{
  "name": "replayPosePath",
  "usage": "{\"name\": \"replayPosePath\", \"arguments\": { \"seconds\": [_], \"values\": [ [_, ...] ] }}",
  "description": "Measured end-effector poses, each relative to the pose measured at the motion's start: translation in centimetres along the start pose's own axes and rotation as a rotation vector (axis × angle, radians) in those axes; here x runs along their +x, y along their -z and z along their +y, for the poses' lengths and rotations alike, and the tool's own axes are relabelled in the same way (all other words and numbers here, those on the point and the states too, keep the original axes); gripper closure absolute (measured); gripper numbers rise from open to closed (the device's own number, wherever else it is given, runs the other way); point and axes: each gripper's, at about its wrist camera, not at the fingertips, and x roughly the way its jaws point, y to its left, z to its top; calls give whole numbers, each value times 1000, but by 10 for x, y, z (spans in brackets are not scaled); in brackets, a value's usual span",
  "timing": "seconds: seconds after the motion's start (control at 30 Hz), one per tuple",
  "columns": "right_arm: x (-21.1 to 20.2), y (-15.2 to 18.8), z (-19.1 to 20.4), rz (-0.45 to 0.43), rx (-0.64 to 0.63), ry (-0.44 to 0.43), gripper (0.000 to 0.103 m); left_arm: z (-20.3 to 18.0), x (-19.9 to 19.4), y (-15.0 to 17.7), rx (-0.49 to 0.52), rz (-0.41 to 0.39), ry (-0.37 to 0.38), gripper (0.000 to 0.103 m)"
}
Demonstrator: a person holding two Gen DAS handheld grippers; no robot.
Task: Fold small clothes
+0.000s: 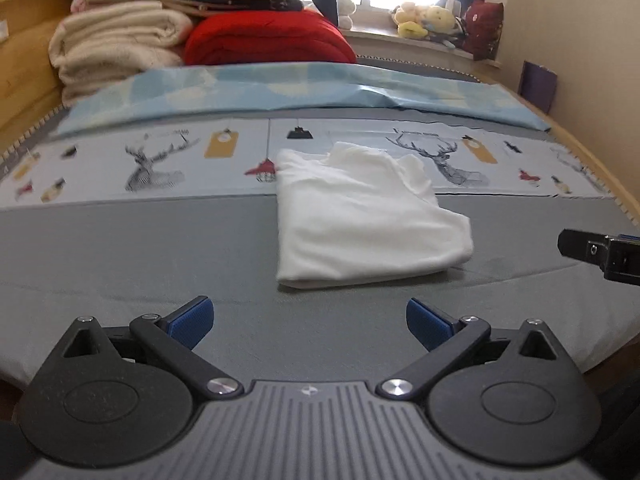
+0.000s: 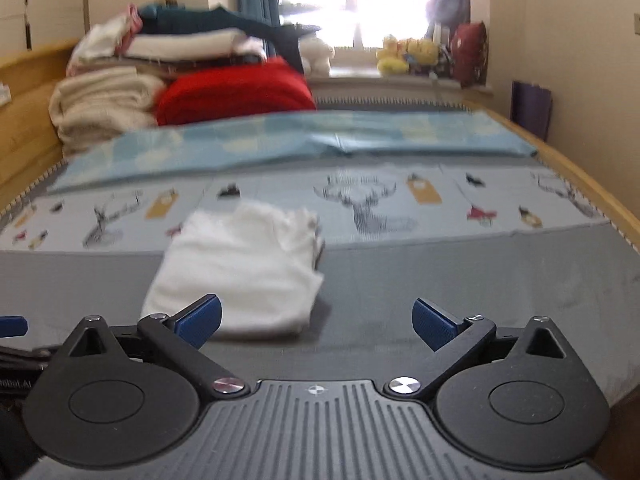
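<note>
A small white garment (image 1: 360, 216) lies folded into a rough rectangle on the grey bed sheet (image 1: 140, 260); in the right wrist view the white garment (image 2: 240, 268) sits left of centre. My left gripper (image 1: 310, 322) is open, its blue pads wide apart with nothing between them, a little short of the garment's near edge. My right gripper (image 2: 316, 322) is open too and empty, with its left pad (image 2: 200, 320) over the garment's near edge in the picture. The right gripper's black finger (image 1: 592, 254) shows at the right edge of the left wrist view.
A deer-print strip (image 1: 160, 164) and a light blue sheet (image 1: 280, 88) cross the bed behind the garment. Folded blankets, cream (image 1: 116, 44) and red (image 1: 268, 38), are stacked at the back left. Plush toys (image 1: 424, 20) line the windowsill. A wooden bed frame (image 2: 580, 172) runs along the right.
</note>
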Motion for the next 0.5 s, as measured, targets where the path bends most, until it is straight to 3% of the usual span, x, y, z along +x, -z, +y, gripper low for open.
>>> {"name": "replayPosePath", "arguments": {
  "seconds": [0.27,0.5],
  "values": [
    [12,9,12,80,56,-21,2,0,8,0,-31,8,16,0],
    [16,14,38,86,-68,-49,2,4,13,-3,-67,25,45,1]
  ]
}}
